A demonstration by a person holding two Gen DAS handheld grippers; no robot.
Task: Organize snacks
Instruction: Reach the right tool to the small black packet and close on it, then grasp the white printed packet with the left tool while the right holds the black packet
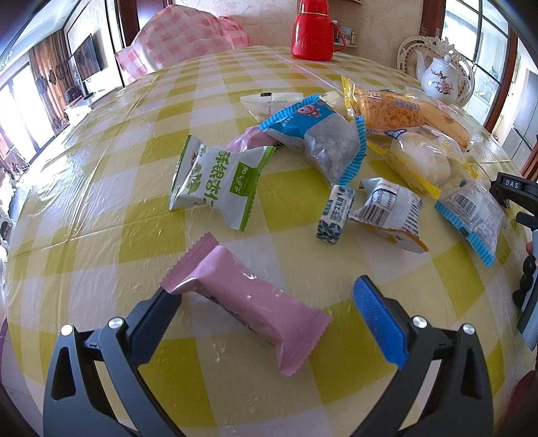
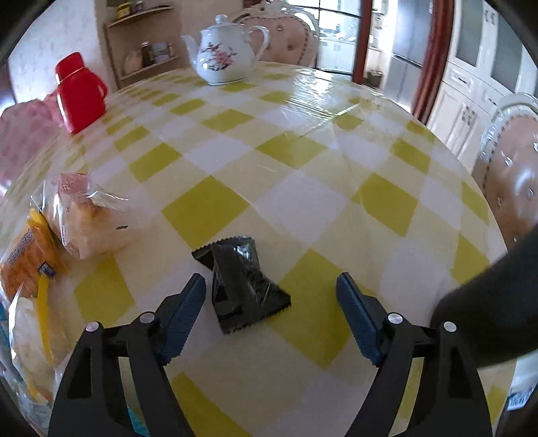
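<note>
Red flask (image 1: 314,32), floral teapot (image 2: 225,53), checked tablecloth (image 2: 302,161).

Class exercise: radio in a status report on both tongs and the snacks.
Left tongs open around pink snack packet. Right tongs open around black snack packet, not gripping. Nothing blocking either.

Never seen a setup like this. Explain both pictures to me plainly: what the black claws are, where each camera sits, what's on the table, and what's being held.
No robot: a person holds a two-finger gripper in each hand, each with a camera looking along its fingers. The left camera shows the left gripper open around a pink snack packet on the yellow checked table, with a pile of wrapped snacks beyond. The right camera shows the right gripper open around a black snack packet. A red flask and teapot stand farther back. Nothing is gripped yet.
</note>
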